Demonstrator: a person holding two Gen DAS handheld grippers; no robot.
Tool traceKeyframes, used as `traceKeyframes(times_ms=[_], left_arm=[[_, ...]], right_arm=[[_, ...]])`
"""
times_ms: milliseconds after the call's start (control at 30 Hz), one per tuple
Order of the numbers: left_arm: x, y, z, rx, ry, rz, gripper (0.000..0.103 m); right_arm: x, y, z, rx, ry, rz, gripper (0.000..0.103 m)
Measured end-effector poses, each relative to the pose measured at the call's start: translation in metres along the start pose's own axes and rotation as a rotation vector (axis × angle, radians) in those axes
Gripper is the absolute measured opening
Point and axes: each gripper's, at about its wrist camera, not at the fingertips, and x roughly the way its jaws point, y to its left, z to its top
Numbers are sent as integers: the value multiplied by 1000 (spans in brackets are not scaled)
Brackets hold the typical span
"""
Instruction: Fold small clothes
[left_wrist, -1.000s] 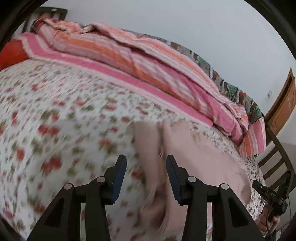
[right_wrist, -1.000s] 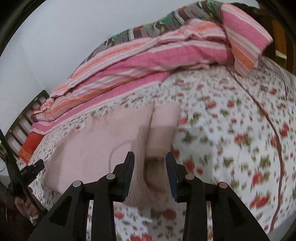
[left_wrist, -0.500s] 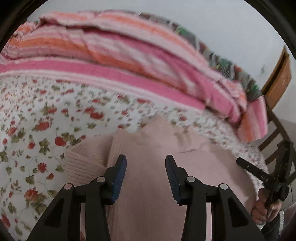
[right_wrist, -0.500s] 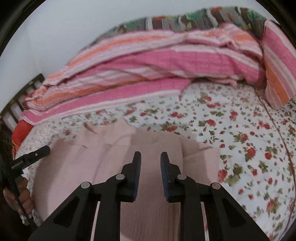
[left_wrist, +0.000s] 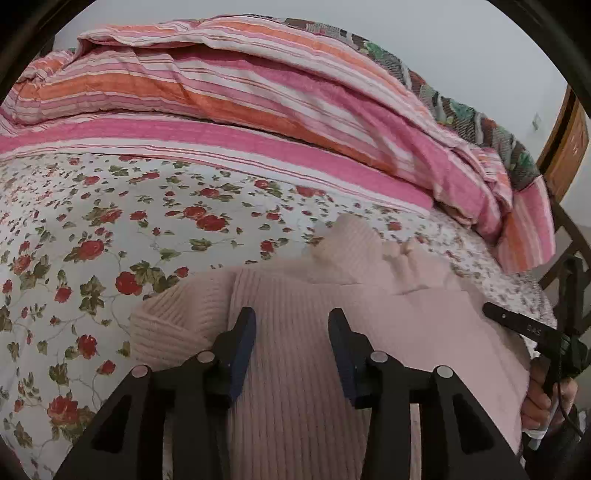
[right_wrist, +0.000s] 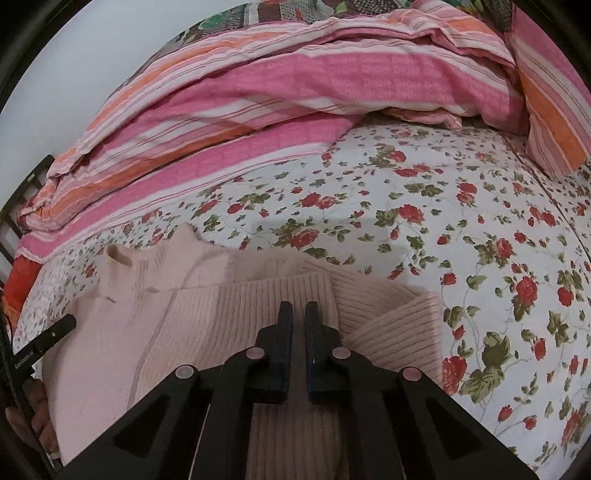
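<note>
A pale pink ribbed knit sweater lies flat on the floral bedsheet, neck toward the far side, one sleeve folded in at the left. It also shows in the right wrist view, with a sleeve cuff folded at its right. My left gripper is open, jaws wide apart over the sweater's ribbed body, holding nothing. My right gripper hovers over the sweater's ribbed part with its jaws nearly closed, a narrow gap between them, nothing visibly pinched.
A pink and orange striped quilt is heaped along the far side of the bed. A wooden headboard and a dark chair stand at the right. Floral sheet lies to the left and right of the sweater.
Both grippers swung over the sweater and steadied. The right gripper's jaws closed from wide open to nearly shut. The sweater's sleeves now lie folded inward.
</note>
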Motion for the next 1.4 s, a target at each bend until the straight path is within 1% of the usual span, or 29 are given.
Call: traceKeyframes(times_ms=[33,100,133,167,200,267,333,433,500,533,567,700,800,967,1100,1167,1233,1367,1400], left_arm=[[-3,1,1,-9,0,-16,42],[-14,6,2,-40,-17,-50,49],[-19,8,2,-52,-29,-57,53],[-26,12,2,-61,-47,-55,62],[-30,14,1,-61,-58,-54,63],[-39,19,0,-57,-62,-44,63],[-46,24,-2,-52,-63,-29,63],[-60,39,-8,-51,-76,30,63],[-66,53,-11,-68,-81,37,63],[-70,60,-14,-81,-82,40,63],[-72,65,-15,-92,-83,44,63],[-79,85,-29,-131,-89,60,63],[-84,93,-39,-154,-89,24,63],[-91,94,-50,-161,-93,-42,63],[-97,89,-59,-151,-78,-93,63],[-101,85,-65,-139,-68,-111,63],[-104,82,-73,-134,-63,-130,63],[-112,76,-92,-141,-41,-239,63],[-114,75,-96,-141,-34,-253,63]], right_arm=[[-3,4,2,4,2,-8,9],[-18,20,4,-19,-20,1,23],[-24,32,4,-55,-36,14,40],[-29,46,3,-99,-52,23,51],[-33,60,1,-148,-64,24,52],[-34,90,-5,-238,-67,20,52],[-28,110,-9,-278,-50,35,52],[-9,130,-13,-295,3,43,52],[8,137,-15,-291,54,44,52],[20,140,-16,-286,86,21,52],[25,143,-18,-287,97,0,51],[41,152,-16,-313,98,-65,50],[47,153,-13,-321,94,-82,50],[47,148,-10,-292,79,-61,50],[26,147,-18,-293,75,-54,47],[17,149,-26,-304,75,-65,44],[2,150,-37,-318,55,-73,44],[-23,150,-56,-342,40,-60,44],[-29,149,-63,-349,40,-55,44]])
